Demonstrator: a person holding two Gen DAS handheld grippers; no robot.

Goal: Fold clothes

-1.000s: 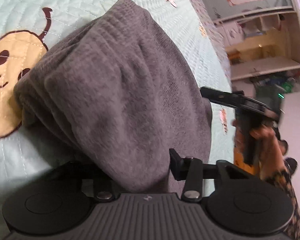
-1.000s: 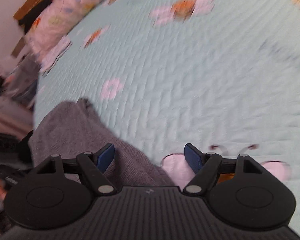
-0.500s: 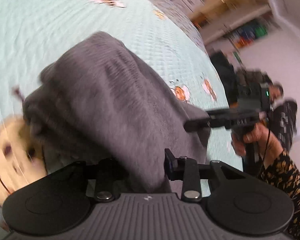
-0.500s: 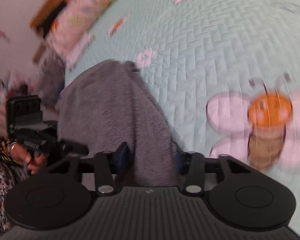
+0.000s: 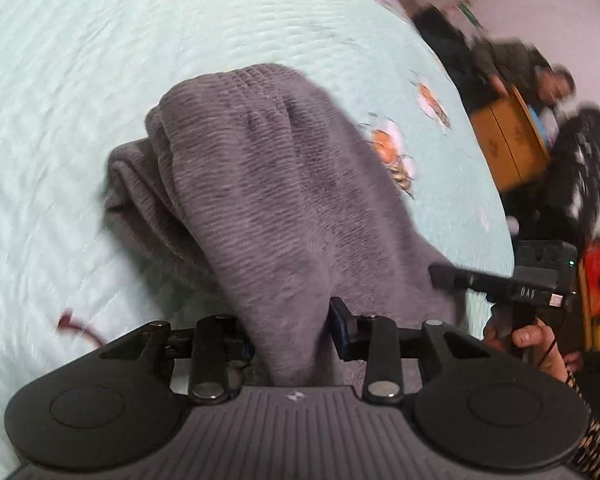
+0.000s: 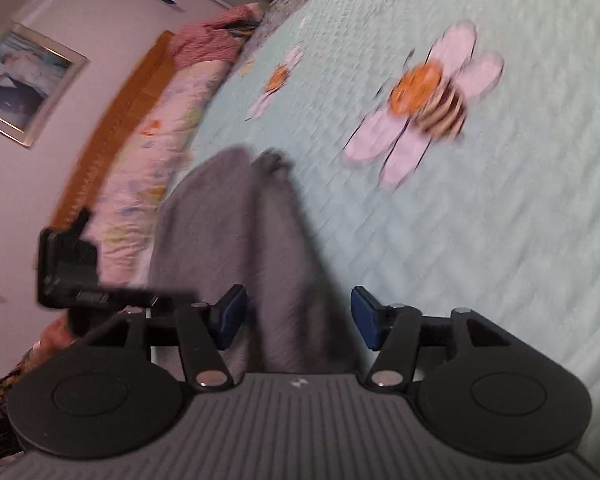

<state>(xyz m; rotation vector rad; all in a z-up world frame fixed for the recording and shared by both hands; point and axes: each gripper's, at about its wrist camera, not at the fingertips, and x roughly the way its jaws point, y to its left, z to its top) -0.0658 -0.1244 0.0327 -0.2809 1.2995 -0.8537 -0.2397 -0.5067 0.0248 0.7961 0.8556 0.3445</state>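
Note:
A grey fleece garment [image 5: 268, 200] lies bunched on the pale green quilt [image 5: 60, 80]. My left gripper [image 5: 288, 332] is shut on its near edge, the cloth bunched between the fingers. In the right wrist view the same garment [image 6: 252, 240] runs between the blue pads [image 6: 232, 314] of my right gripper [image 6: 296, 316], whose jaws stand apart around the fold without pinching it. The right gripper also shows in the left wrist view [image 5: 500, 280] at the garment's right side, and the left gripper shows in the right wrist view [image 6: 80, 280] at its left.
The quilt [image 6: 500, 240] carries bee patches [image 6: 428, 96]. Pillows [image 6: 160, 120] and a wooden headboard [image 6: 116, 120] lie at the far left in the right wrist view. A person [image 5: 540, 76] and a wooden box [image 5: 508, 140] sit beyond the bed's right edge.
My right gripper closed around the garment fold half a second ago and has now opened again. Both grippers have swung over the bed, and the garment hangs longer in front of the left gripper.

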